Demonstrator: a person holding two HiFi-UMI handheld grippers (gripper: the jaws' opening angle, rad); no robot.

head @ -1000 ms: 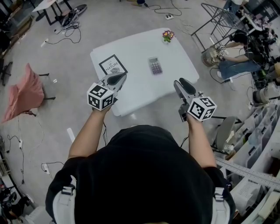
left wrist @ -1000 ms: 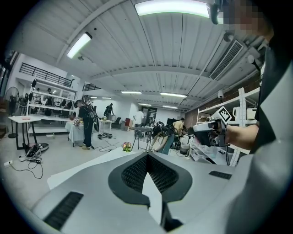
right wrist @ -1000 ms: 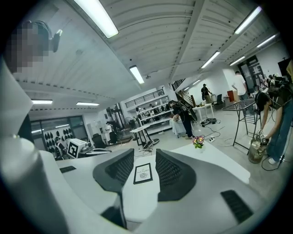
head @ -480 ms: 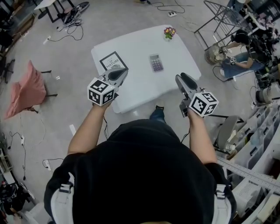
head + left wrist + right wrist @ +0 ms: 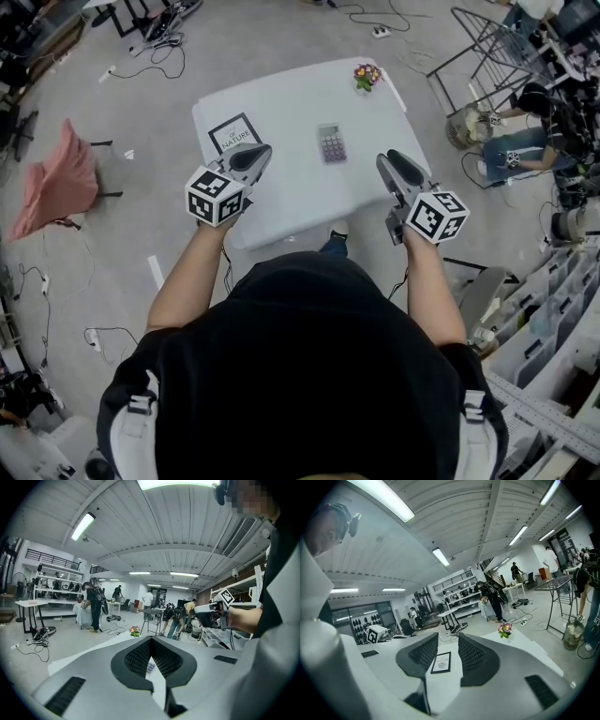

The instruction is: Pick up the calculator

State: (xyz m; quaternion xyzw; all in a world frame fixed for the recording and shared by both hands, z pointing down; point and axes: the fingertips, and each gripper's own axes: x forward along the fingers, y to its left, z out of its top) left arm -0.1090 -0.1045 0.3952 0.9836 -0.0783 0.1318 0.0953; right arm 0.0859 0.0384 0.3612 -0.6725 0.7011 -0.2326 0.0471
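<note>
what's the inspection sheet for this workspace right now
surface: white table, mostly bare
job's things: calculator flat mid-table, untouched
clutter: framed NATURE card near the table's left edge; flower pot at the far corner
grippers: left gripper jaws together, empty; right gripper jaws apart, empty; both short of the calculator
cables: loose cables and power strip on the floor
surroundings: pink-draped chair, metal rack, seated person

The head view looks steeply down from above the person onto the white worktop (image 5: 281, 112), close ahead. The cameras on the left gripper (image 5: 253, 153) and right gripper (image 5: 394, 161) sit low, facing nearly level across that worktop; all views share its flowers (image 5: 364, 75).
</note>
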